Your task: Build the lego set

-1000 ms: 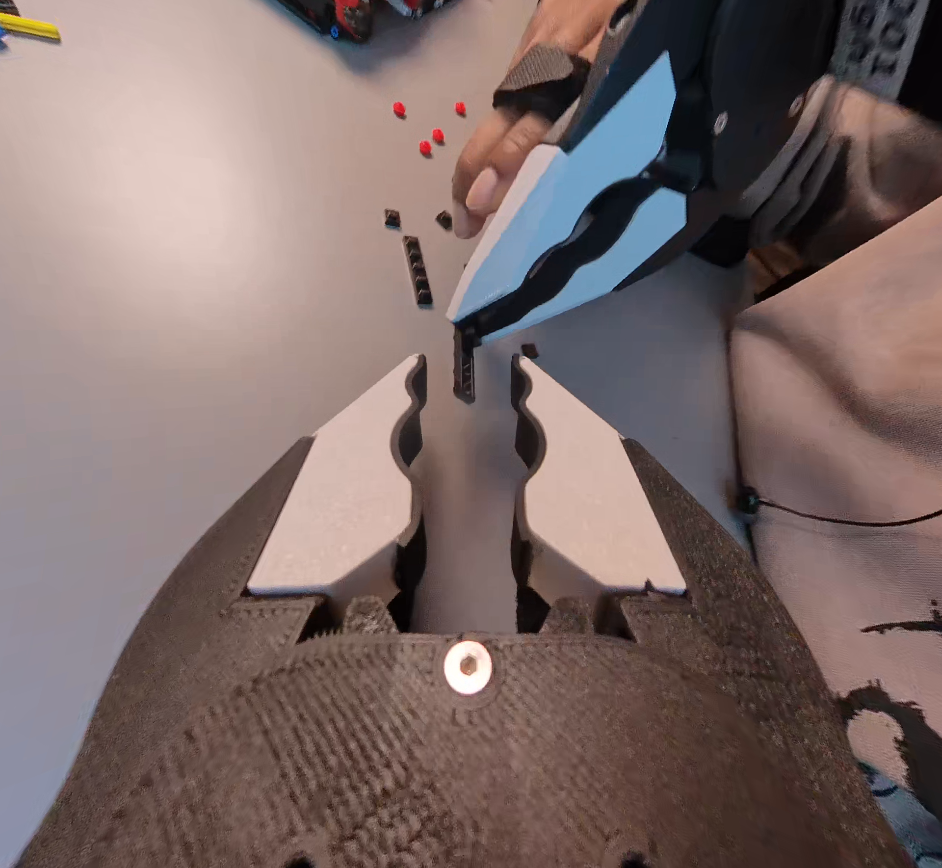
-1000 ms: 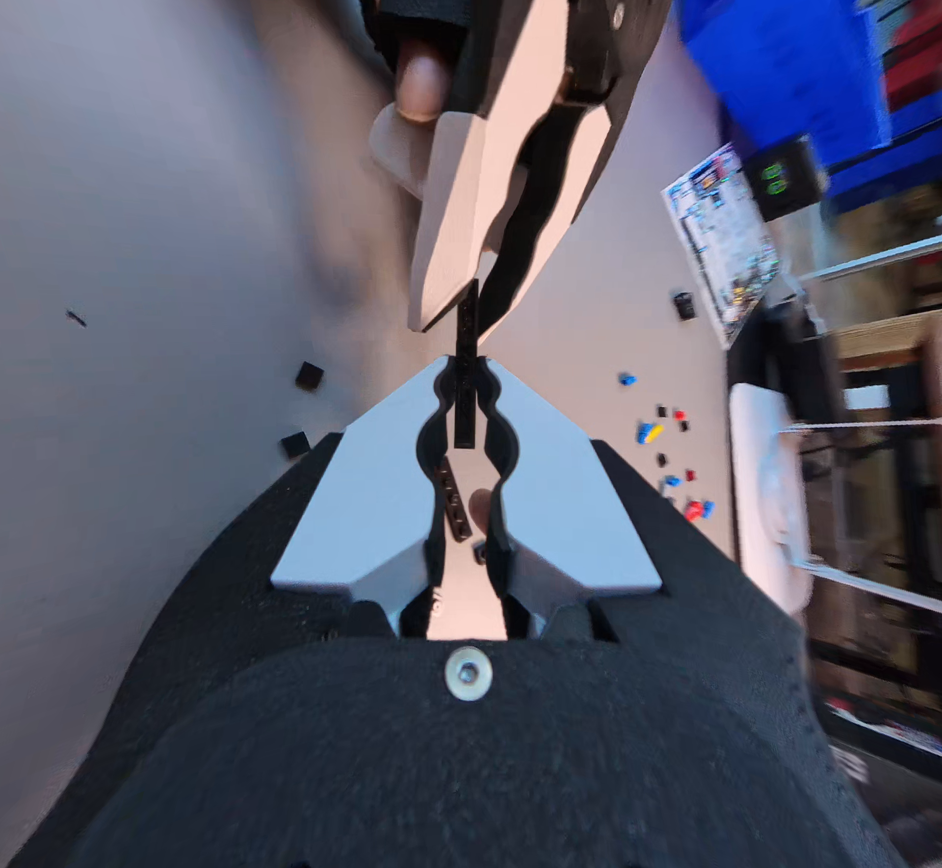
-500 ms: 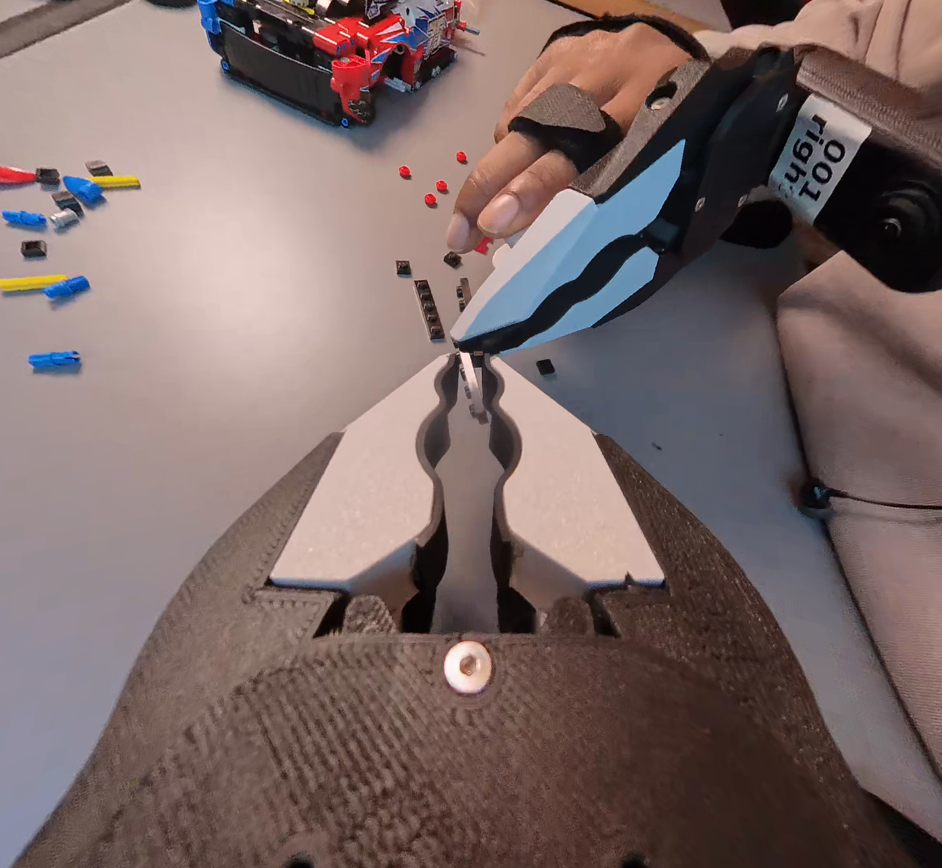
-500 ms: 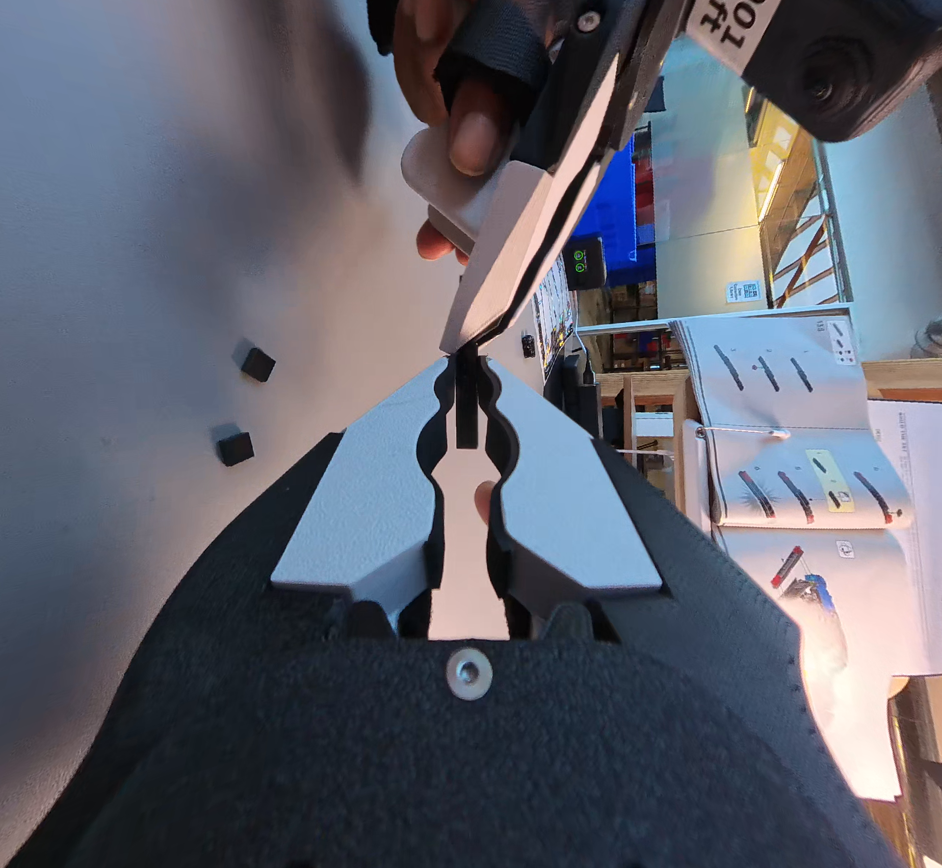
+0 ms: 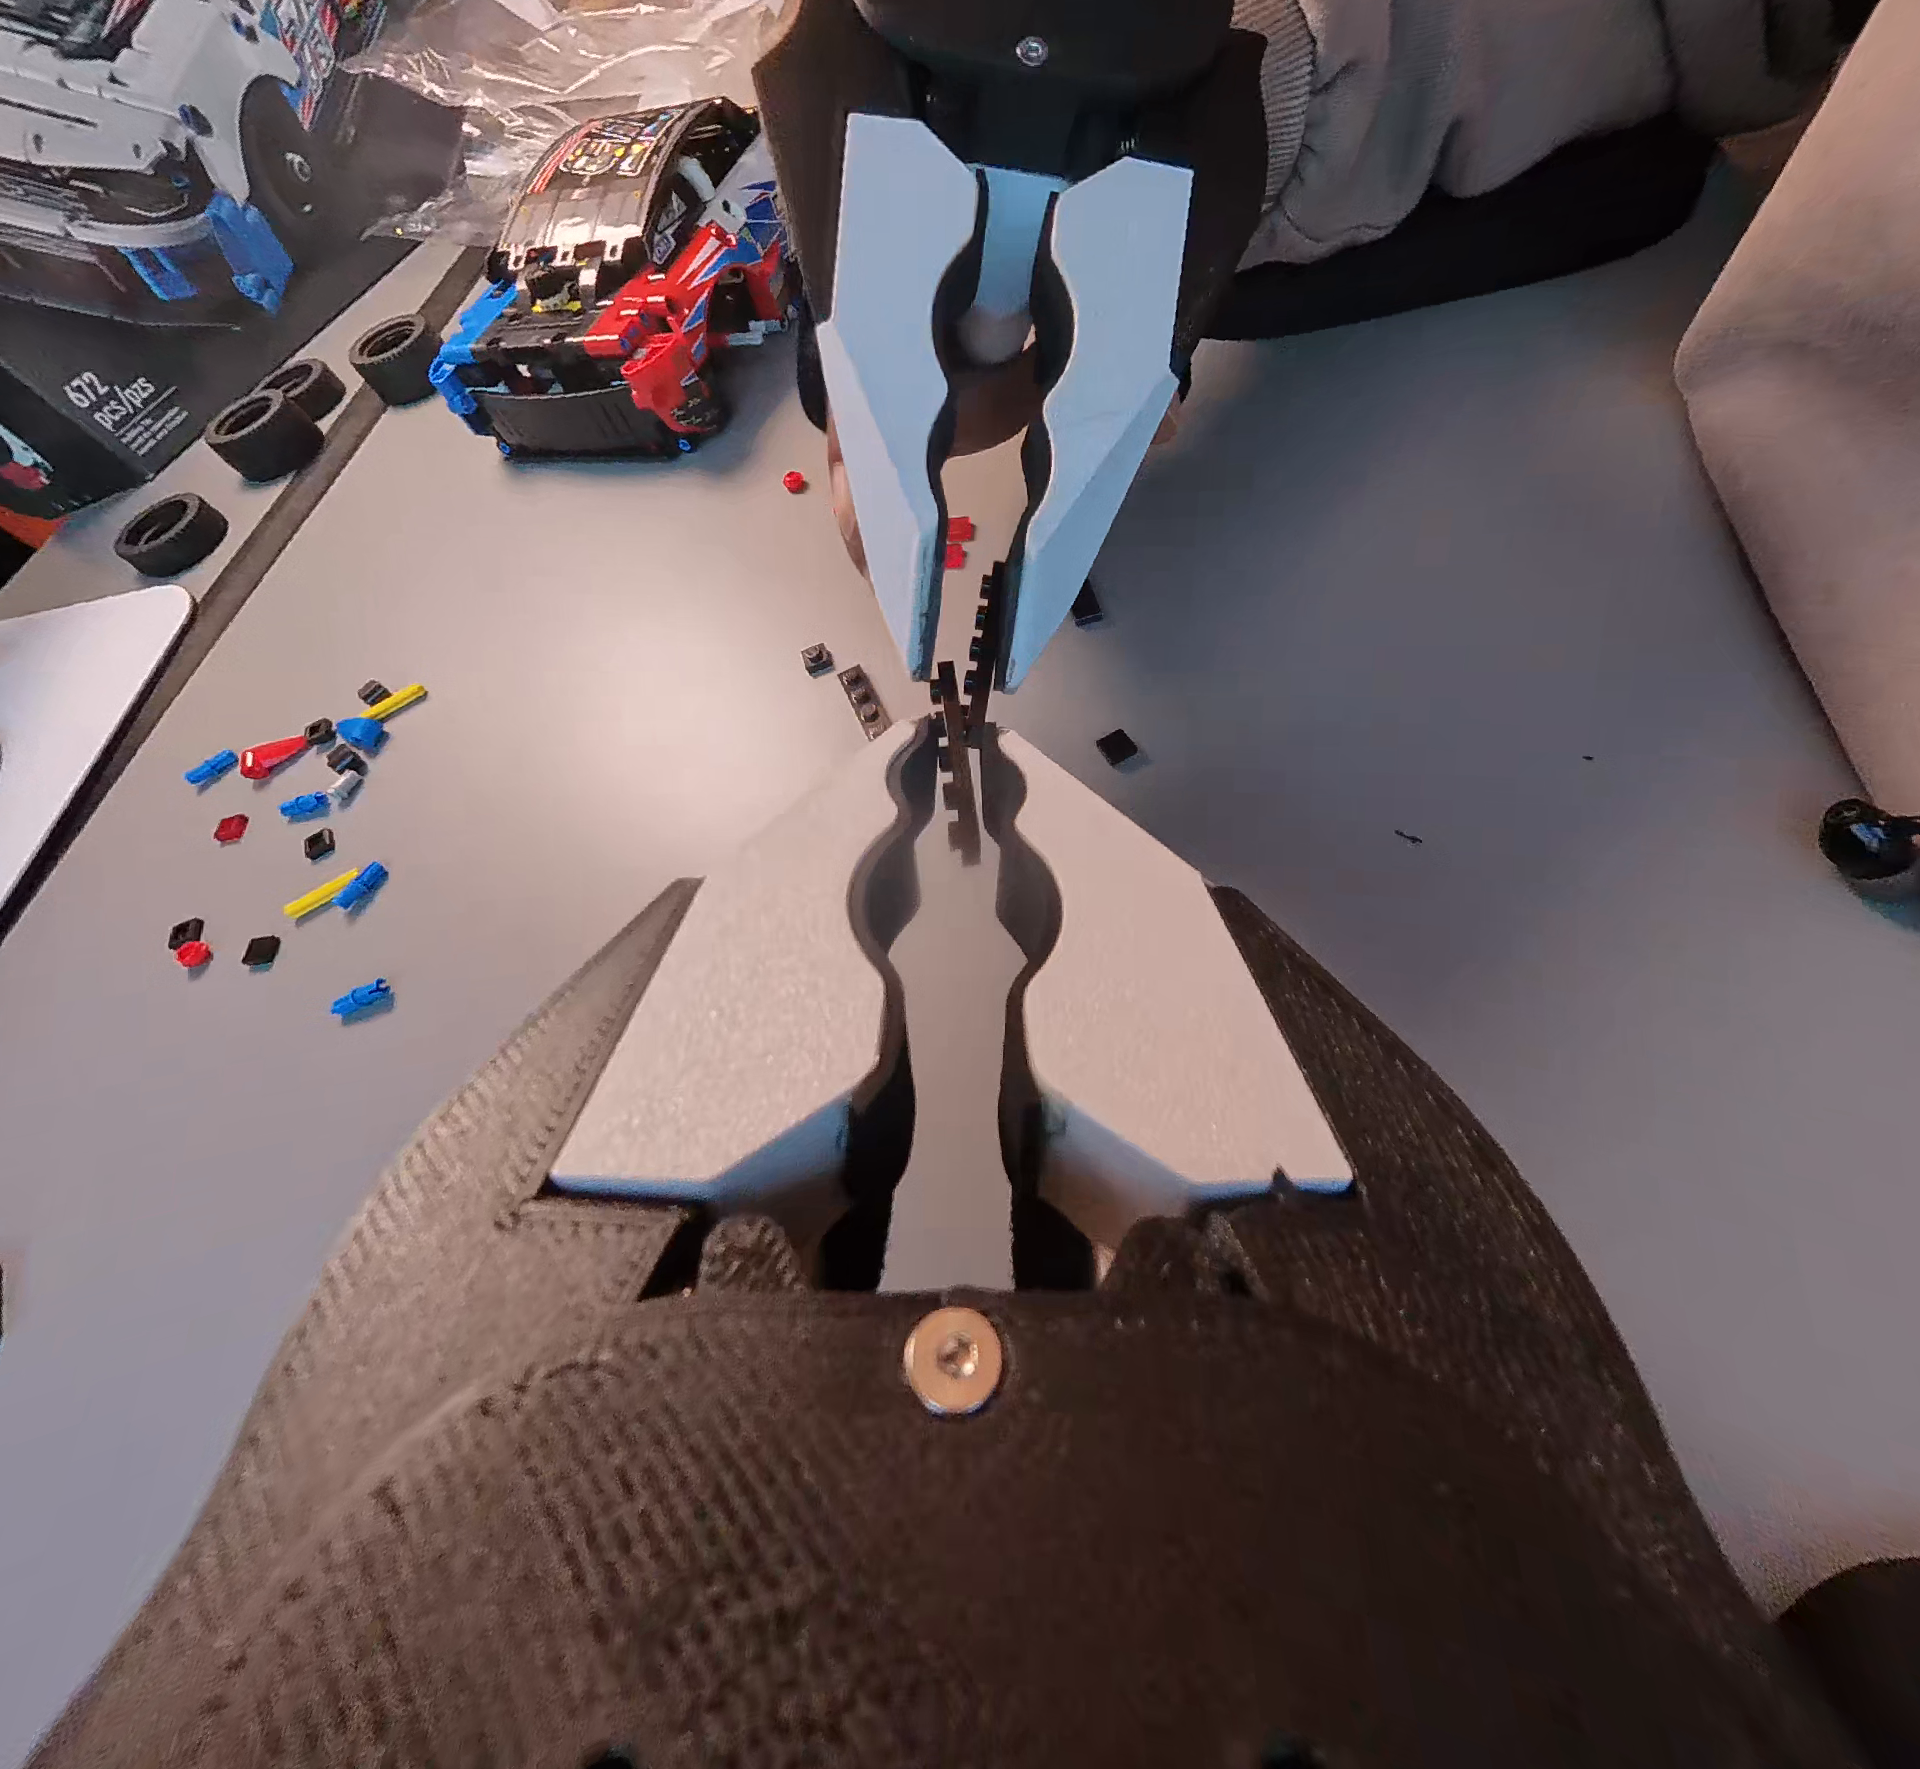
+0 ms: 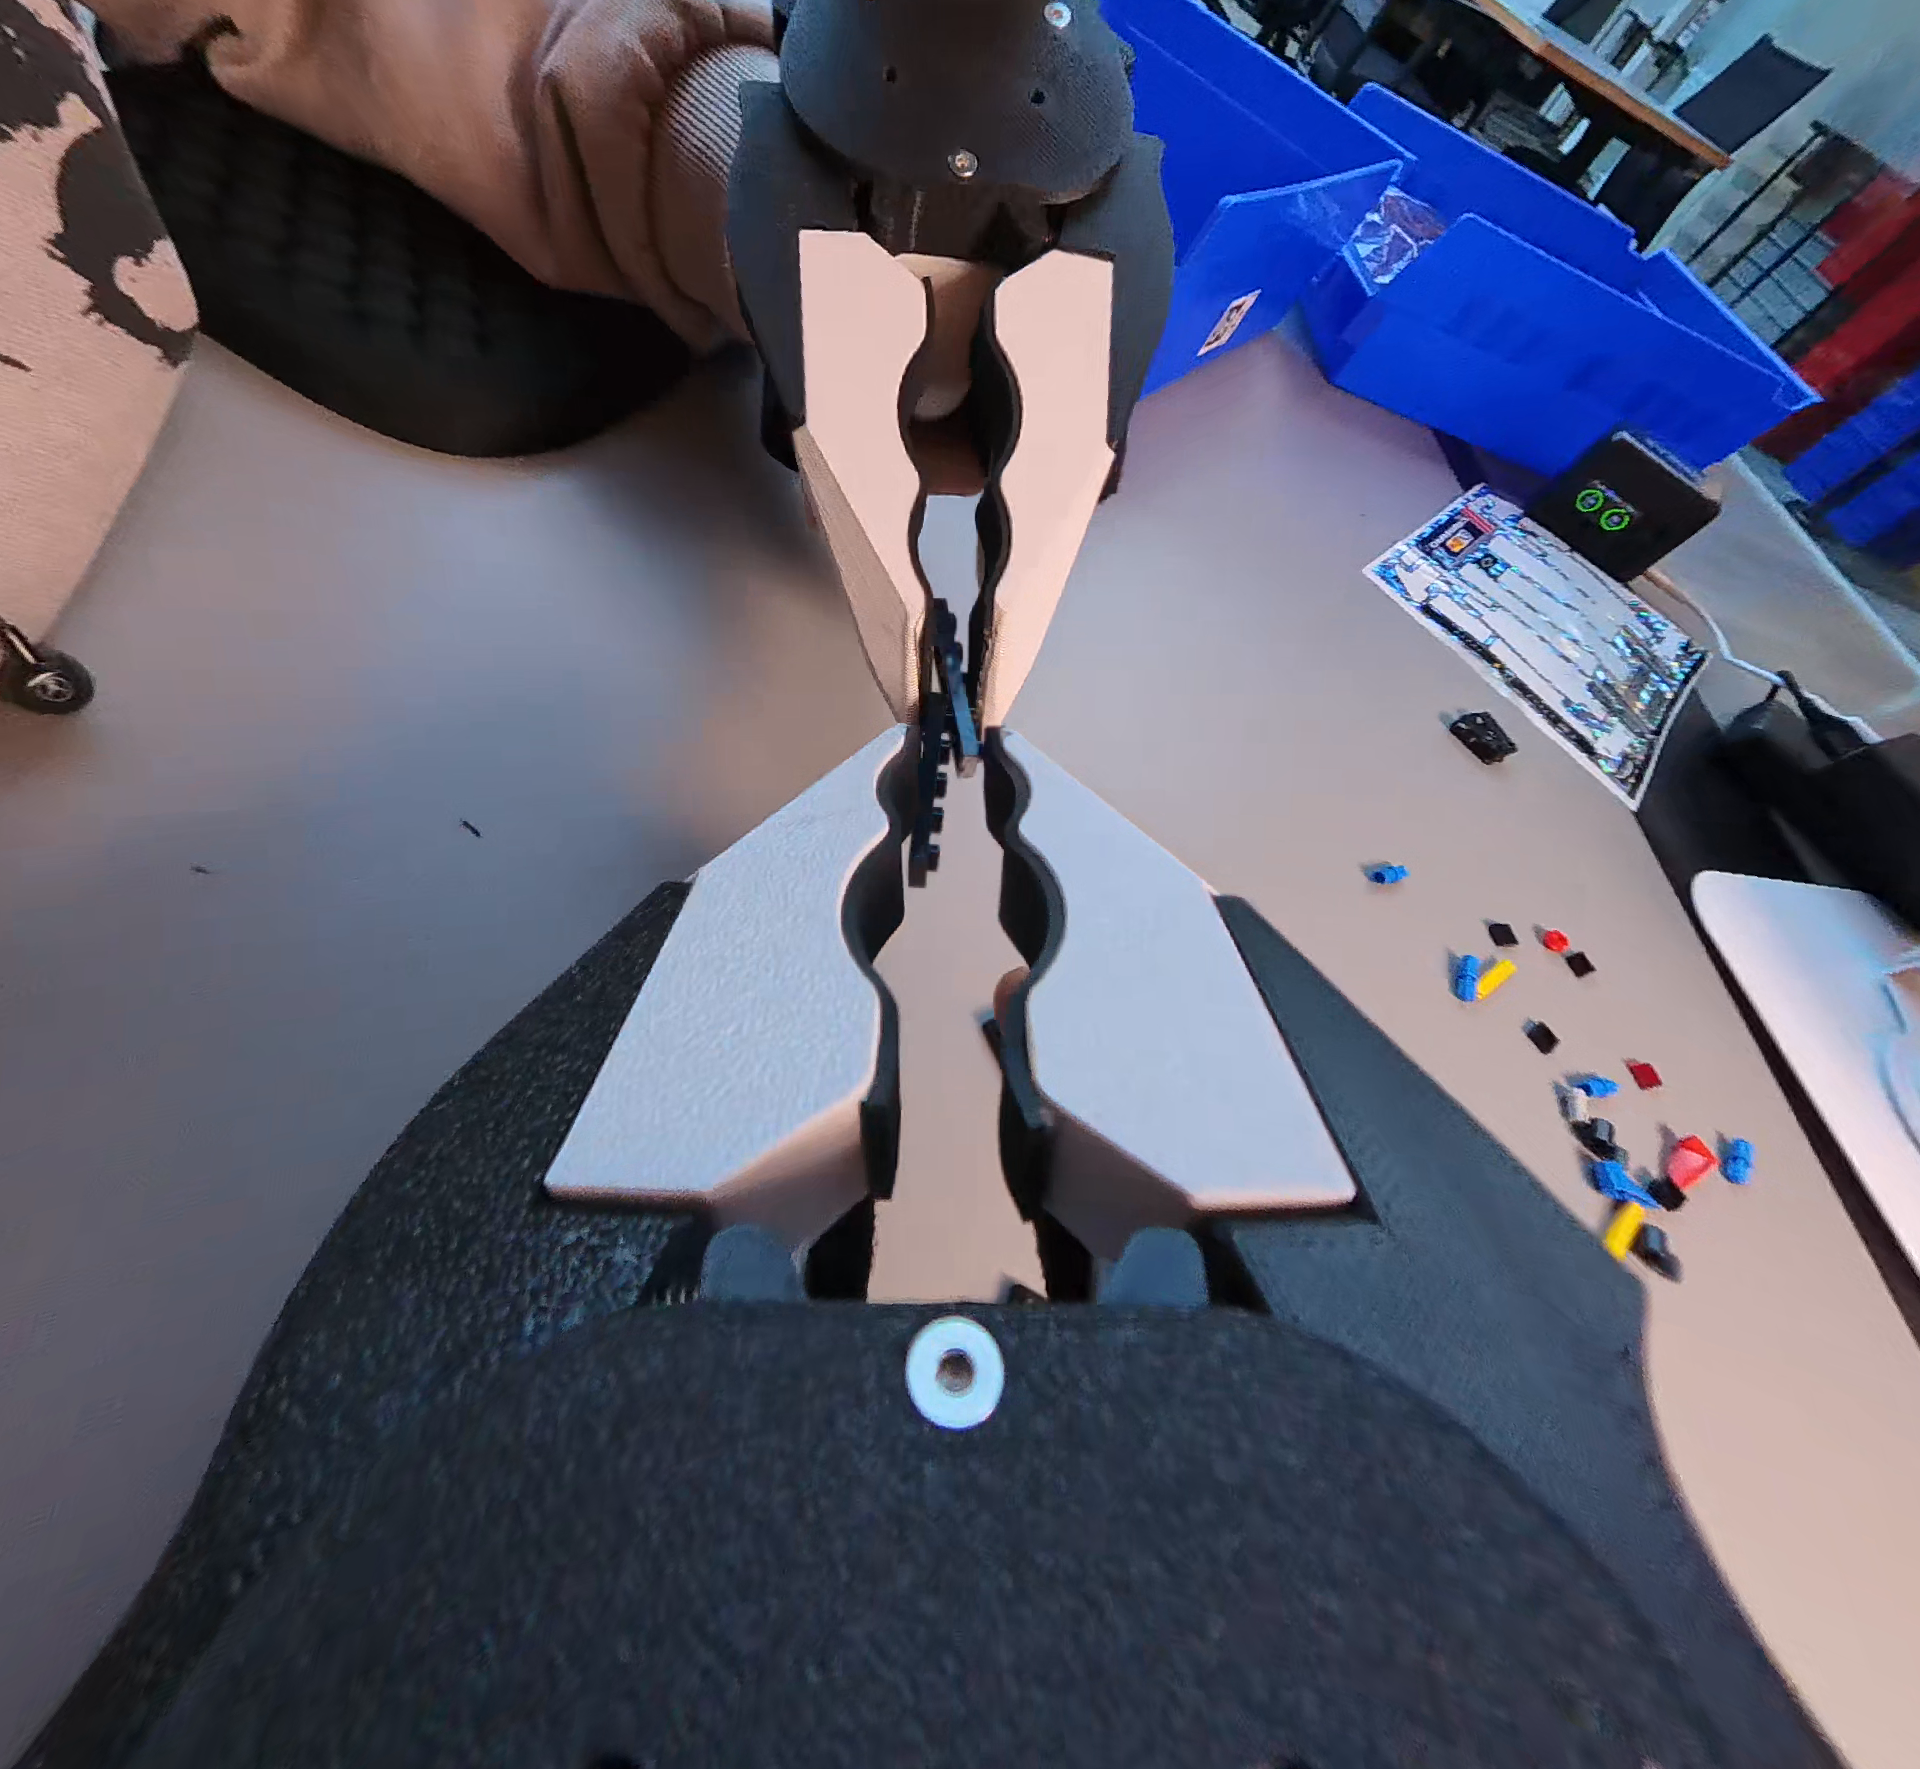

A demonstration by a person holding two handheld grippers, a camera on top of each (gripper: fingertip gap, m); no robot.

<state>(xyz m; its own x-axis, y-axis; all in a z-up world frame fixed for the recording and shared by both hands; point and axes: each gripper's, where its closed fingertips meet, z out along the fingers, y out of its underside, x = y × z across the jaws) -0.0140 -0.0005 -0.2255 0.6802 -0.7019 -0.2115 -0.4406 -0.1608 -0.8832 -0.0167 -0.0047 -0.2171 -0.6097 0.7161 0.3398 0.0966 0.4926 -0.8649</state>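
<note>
1. Two black plates meet tip to tip between my grippers, held above the table point(image 5: 1455, 639): one plate point(image 5: 961, 784) sits edge-on in my left gripper point(image 5: 954, 740), the other plate point(image 5: 982, 618) in my right gripper point(image 5: 961, 675).
2. Left jaws are clenched on their plate near the tips; its studs face left in the left wrist view.
3. Right jaws are narrowed around the second plate, which lies against one finger; I cannot tell whether both fingers touch it.
4. From the right wrist view, the two plates overlap where the grippers' tips meet, my right gripper point(image 6: 948, 743) below and the left gripper point(image 6: 951, 717) opposite.
5. Another black plate point(image 5: 862, 703) and small black tiles point(image 5: 1117, 747) lie on the table just beside the tips.
6. Further left stands the part-built car point(image 5: 623, 306), with loose tyres point(image 5: 265, 436) near it and the box point(image 5: 156, 109) behind.
7. Scattered blue, red, yellow and black pieces point(image 5: 312, 805) lie to the left, well apart from the grippers.
8. Blue bins point(image 6: 1507, 265) and a sticker sheet point(image 6: 1538, 618) show in the right wrist view.
</note>
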